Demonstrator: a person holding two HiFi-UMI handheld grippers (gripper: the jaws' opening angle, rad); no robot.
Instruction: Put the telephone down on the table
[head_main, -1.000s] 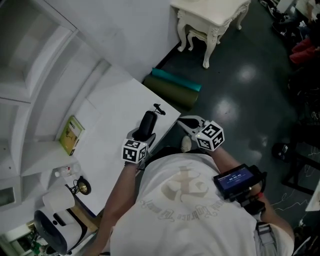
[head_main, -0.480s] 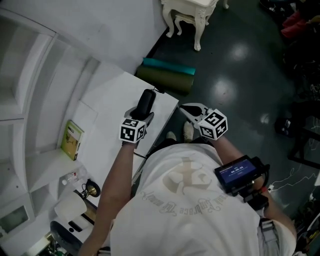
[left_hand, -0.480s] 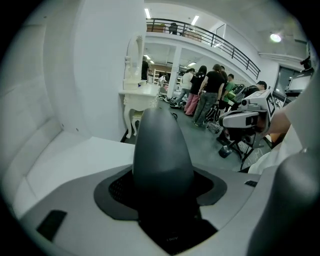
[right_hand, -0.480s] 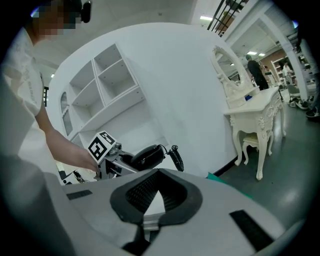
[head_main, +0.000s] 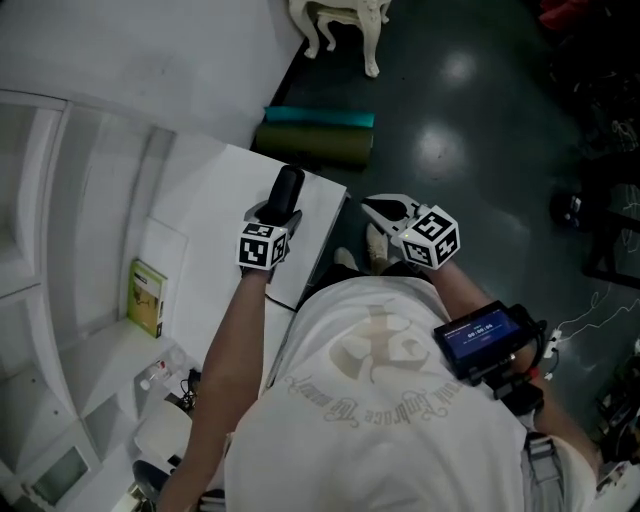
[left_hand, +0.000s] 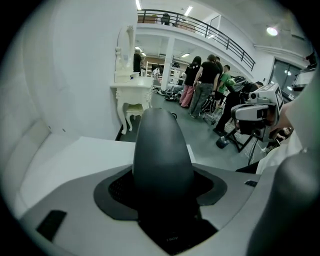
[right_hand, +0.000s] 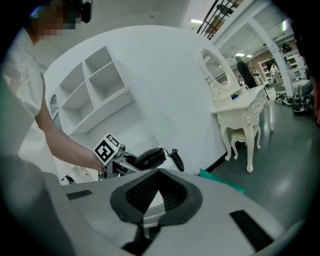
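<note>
A black telephone handset (head_main: 286, 192) sticks out of my left gripper (head_main: 272, 215), which is shut on it over the right edge of the white table (head_main: 215, 265). In the left gripper view the handset (left_hand: 162, 150) fills the gap between the jaws (left_hand: 162, 192). The right gripper view shows the handset (right_hand: 150, 157) held roughly level, its coiled cord (right_hand: 176, 160) hanging from the far end. Whether it touches the table I cannot tell. My right gripper (head_main: 378, 208) hangs off the table over the floor, shut on nothing (right_hand: 156, 176).
A rolled green mat (head_main: 315, 140) lies on the dark floor past the table's far end. A white carved dressing table (head_main: 342, 18) stands beyond it. White shelving at the left holds a yellow-green book (head_main: 147, 297). Several people stand far off (left_hand: 202, 87).
The head view has swung, so the table and mat sit higher in frame. My left gripper still holds the handset, a little farther along the table's right edge. The right gripper has kept its place.
</note>
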